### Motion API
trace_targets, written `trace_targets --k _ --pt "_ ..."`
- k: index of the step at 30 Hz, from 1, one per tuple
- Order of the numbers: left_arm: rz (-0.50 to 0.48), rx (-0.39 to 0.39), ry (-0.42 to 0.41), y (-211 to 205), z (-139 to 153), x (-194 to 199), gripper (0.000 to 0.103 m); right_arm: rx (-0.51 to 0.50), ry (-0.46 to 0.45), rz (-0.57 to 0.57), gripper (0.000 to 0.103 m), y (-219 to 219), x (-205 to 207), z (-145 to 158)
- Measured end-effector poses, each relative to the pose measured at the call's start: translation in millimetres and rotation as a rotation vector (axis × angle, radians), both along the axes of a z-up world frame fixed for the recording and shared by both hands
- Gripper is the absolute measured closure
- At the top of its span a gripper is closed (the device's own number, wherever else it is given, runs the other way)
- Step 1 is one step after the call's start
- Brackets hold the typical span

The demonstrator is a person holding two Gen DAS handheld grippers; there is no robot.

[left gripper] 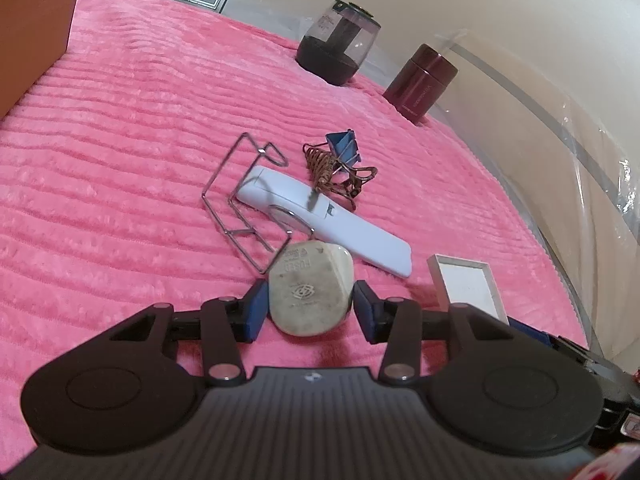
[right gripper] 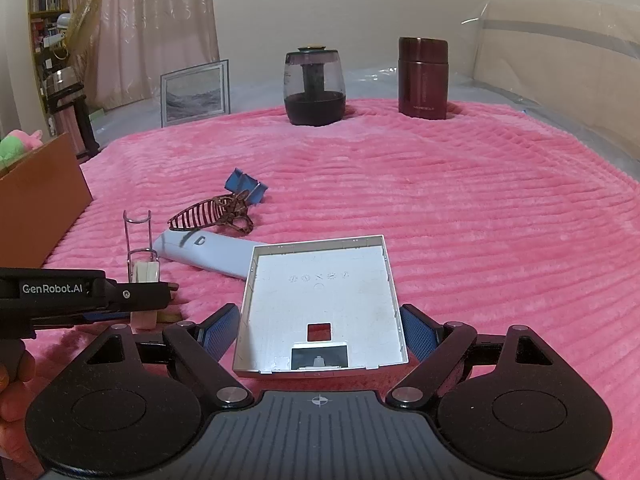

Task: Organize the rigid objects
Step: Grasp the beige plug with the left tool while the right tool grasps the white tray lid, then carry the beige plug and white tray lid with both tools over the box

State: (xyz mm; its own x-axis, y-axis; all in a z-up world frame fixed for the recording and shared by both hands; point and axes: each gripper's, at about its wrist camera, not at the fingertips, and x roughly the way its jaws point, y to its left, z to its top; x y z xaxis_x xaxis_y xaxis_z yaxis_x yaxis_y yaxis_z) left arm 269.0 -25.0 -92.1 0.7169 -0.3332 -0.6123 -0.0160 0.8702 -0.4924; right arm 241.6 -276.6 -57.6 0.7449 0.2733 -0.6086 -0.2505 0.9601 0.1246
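Plug (left gripper: 310, 288) (rounded, scuffed) between tool pads (left gripper: 256, 312)

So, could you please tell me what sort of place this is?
Probably a bedroom at home: a ribbed pink plush blanket as work surface, long beige curtains and a crowded wooden bookshelf in the far left corner.
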Motion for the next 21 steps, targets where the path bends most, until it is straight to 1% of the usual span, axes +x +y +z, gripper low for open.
trace_targets --k 4,8,16,21 --pt "-0.026 -0.003 -0.002 -2 3 -8 0.063 0.006 0.000 -0.005 0.020 -1 -5 3" --pt "-0.059 0.021 -0.010 -6 7 -21 0.063 0.005 -0.002 -0.004 0.020 -2 -12 6" --pt "-0.125 0.135 -0.042 -8 24 -48 0.063 0.014 -0.004 0.022 0.020 2 -31 16" --pt "-0.153 0.184 -0.079 -5 45 -67 0.063 0.027 -0.016 0.040 0.020 7 -43 29"
